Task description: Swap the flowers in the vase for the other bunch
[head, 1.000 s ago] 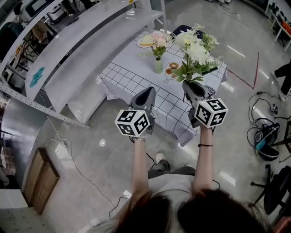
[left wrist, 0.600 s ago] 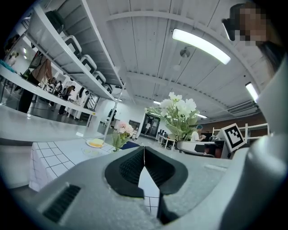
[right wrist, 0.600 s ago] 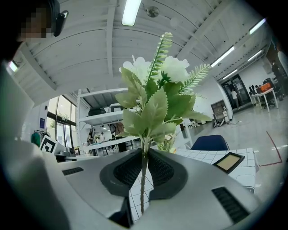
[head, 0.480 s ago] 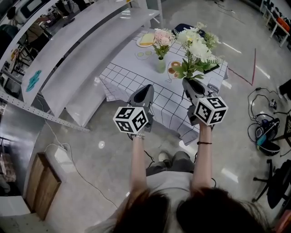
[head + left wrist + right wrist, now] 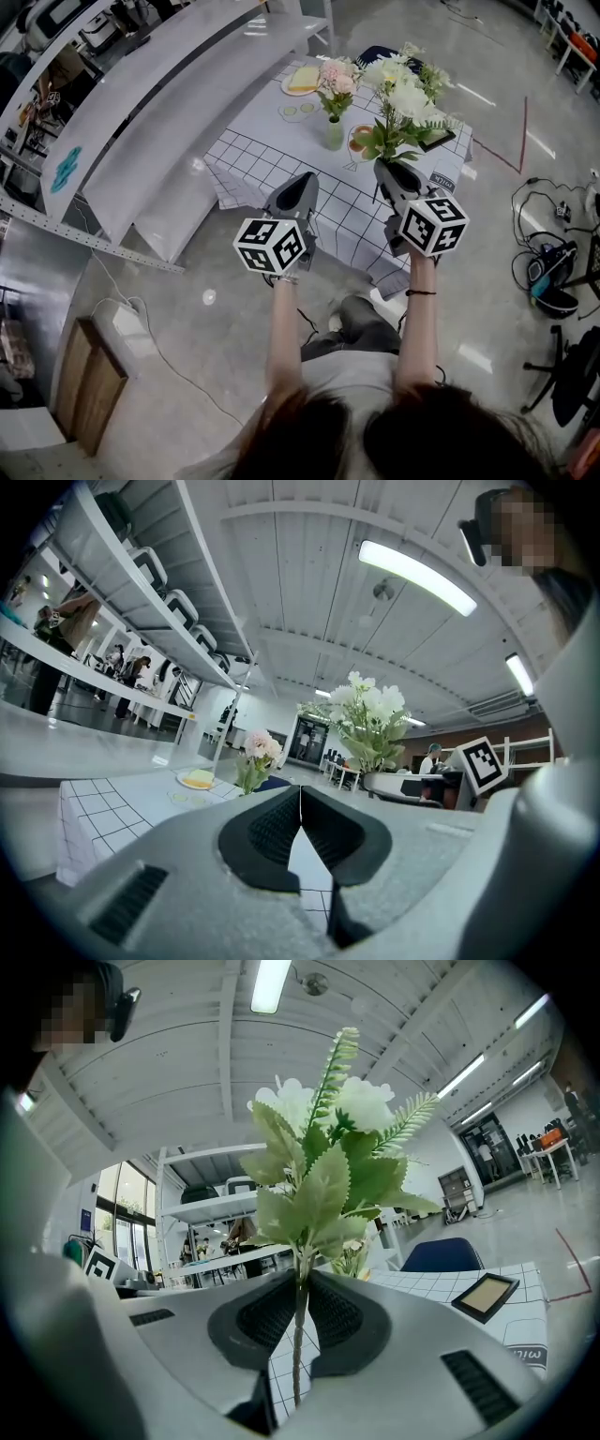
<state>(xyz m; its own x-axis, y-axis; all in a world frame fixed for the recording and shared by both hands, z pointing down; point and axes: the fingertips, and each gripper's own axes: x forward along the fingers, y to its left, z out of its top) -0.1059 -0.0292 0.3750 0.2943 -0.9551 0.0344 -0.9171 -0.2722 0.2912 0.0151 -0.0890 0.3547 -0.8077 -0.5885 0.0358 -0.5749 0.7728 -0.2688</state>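
Observation:
A small green vase with pink flowers stands on the checked tablecloth; the same pink flowers show ahead in the left gripper view. My right gripper is shut on the stem of a white bunch with green leaves, held upright just short of the table's near edge; the stem runs between its pads. My left gripper is shut with nothing in it, level beside the right one, its pads pressed together.
The table also carries a yellow plate of food, small dishes, a plate and a dark framed tablet. Long white shelving runs along the left. Cables and a chair lie on the floor at right.
Both grippers have drifted a little nearer the table, the white bunch moving with the right one. Neither grip has changed.

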